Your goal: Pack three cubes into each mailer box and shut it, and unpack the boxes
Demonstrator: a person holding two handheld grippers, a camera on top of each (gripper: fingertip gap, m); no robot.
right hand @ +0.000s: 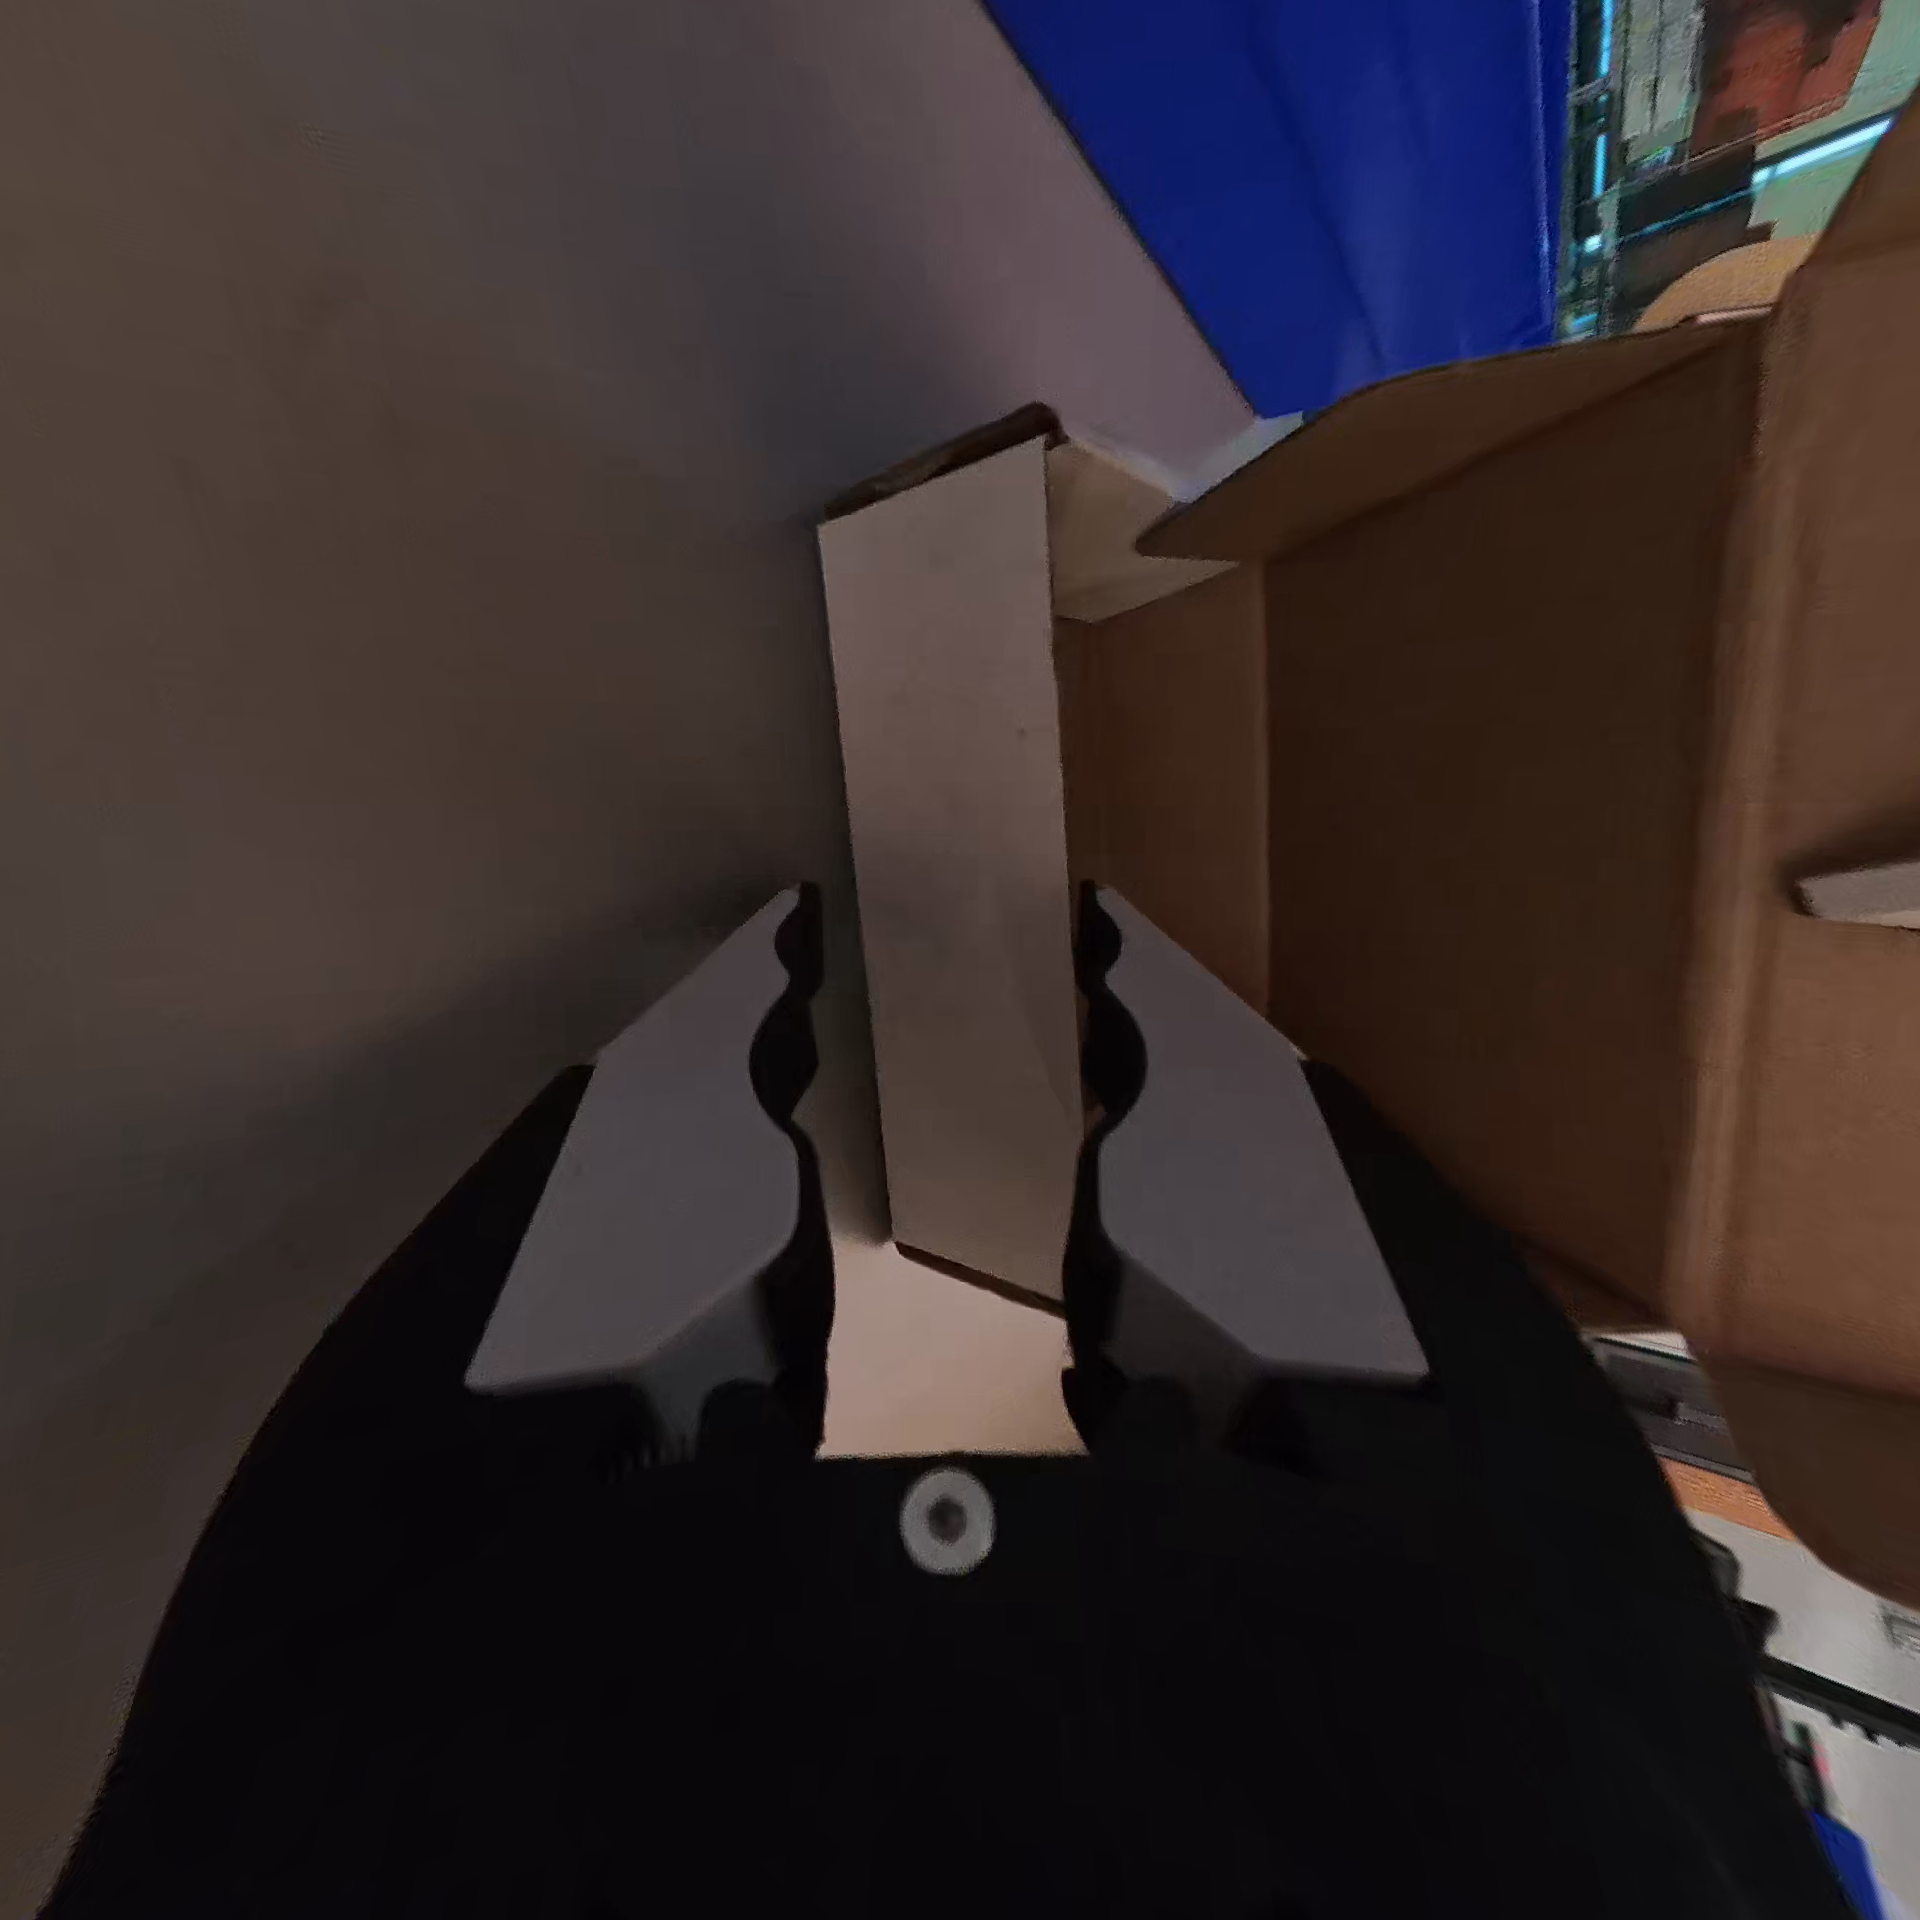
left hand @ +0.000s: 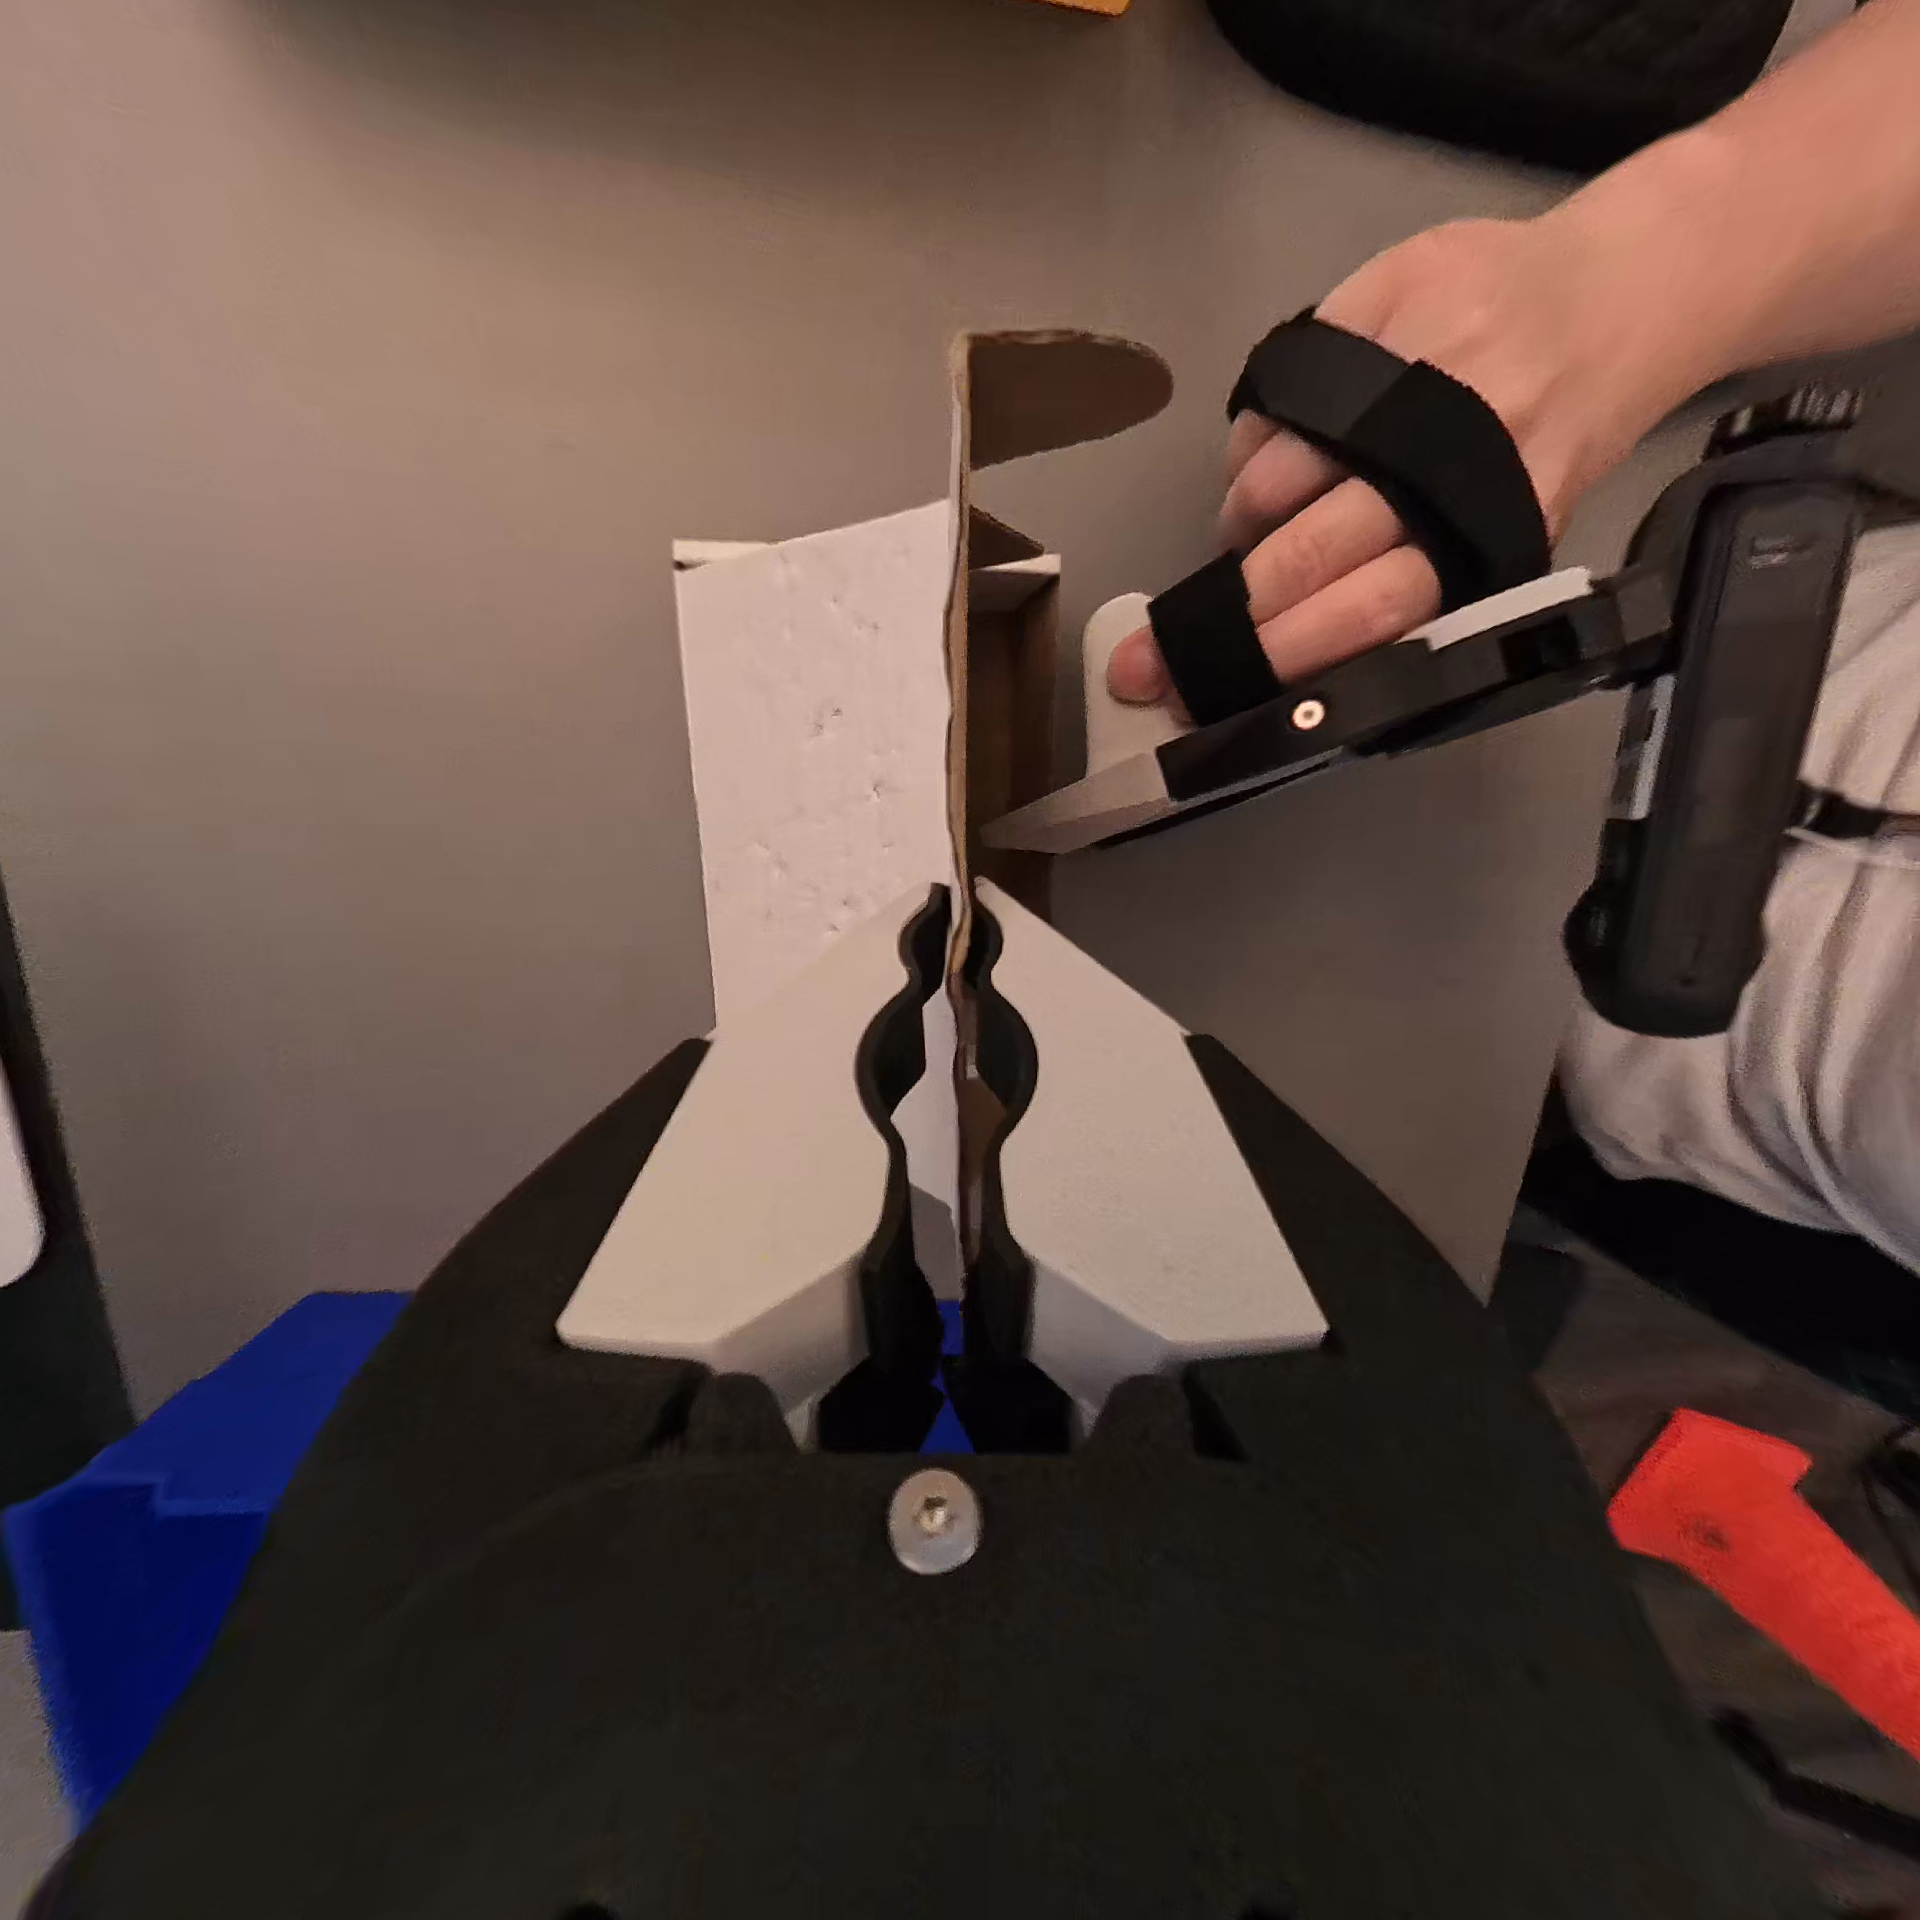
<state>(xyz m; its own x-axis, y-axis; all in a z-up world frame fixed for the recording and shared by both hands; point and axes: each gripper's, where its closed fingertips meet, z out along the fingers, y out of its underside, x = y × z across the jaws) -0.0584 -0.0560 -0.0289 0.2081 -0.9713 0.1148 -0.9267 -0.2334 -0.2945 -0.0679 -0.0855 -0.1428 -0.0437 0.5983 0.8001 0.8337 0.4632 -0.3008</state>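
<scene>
The mailer box (left hand: 821, 727) stood on edge on the grey surface (left hand: 364, 520), white outside and brown inside, its lid flap (left hand: 961, 665) raised. The left gripper (left hand: 964, 914) was clamped thin on that flap's edge. The right gripper (right hand: 940, 904) straddled the box's narrow white side wall, its jaws at a moderate spread; whether the pads pressed the card could not be told. No cubes showed in the visible part of the interior. A likely failure was the thin flap creasing or slipping from the left pinch if the two grippers pulled unevenly, or the box toppling. A blue bin (left hand: 177, 1475) sat near, its contents hidden; a red piece (left hand: 1766, 1558) lay apart.
</scene>
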